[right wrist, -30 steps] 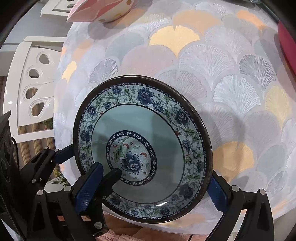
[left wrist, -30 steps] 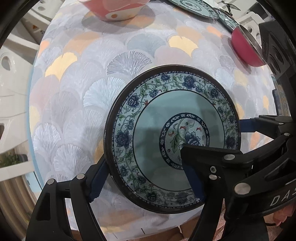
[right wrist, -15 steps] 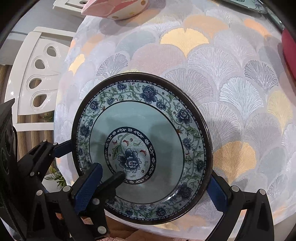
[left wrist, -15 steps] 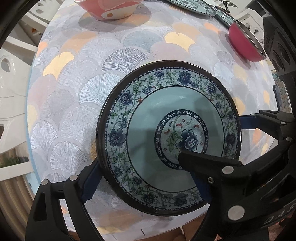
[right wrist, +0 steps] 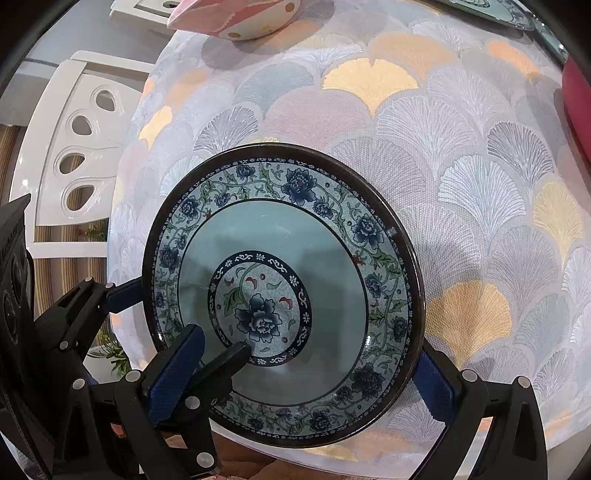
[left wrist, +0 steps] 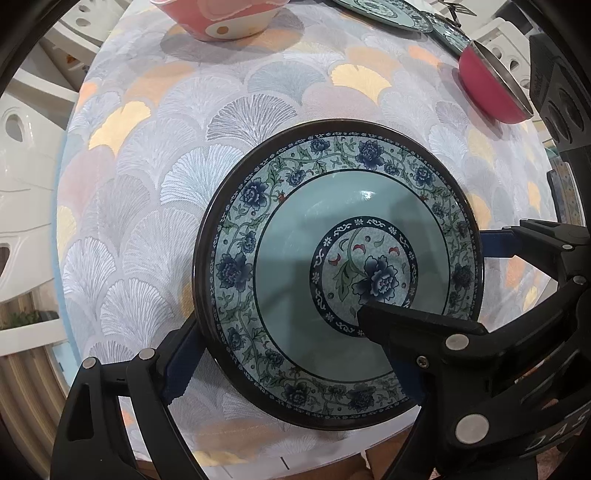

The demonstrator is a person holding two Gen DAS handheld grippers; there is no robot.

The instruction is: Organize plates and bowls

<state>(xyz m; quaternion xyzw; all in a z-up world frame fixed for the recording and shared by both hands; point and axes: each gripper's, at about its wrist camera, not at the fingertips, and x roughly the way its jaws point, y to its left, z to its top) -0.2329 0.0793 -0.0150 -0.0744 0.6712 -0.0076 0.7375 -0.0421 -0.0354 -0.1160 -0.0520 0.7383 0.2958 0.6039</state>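
Nearest to us in the left wrist view, the left gripper (left wrist: 277,321) has its fingers (left wrist: 181,358) set wider than a second ago. The blue pad at lower left has slid outward and now sits just outside the dark rim of the blue floral bowl (left wrist: 295,206). The other finger's black tip reaches in to the edge of the centre medallion. These fingers are well apart, with the bowl's left half between them and nothing clamped. The bowl also fills slightly more of this frame than it did.

The right wrist view has hardly changed. The right gripper (right wrist: 325,347) straddles the other side of the bowl (right wrist: 280,229). One blue pad lies against the outer wall at lower right, and a finger (right wrist: 177,369) at lower left lies over the rim. We cannot tell whether those pads press on the wall.

The bowl sits upright at the near edge of the surface (left wrist: 221,129), its mouth facing the cameras. It is round, so it has no long axis. In the left wrist view the painted peony lies lower right of centre, with its stem running toward the upper left.

Beyond it the fan-patterned cloth (right wrist: 480,184) stretches away. At the far side are a pink bowl (left wrist: 218,18) at top centre, patterned plates (left wrist: 384,14) to its right and a red bowl (left wrist: 491,92) at upper right. A white chair (right wrist: 74,147) stands past the surface's edge.
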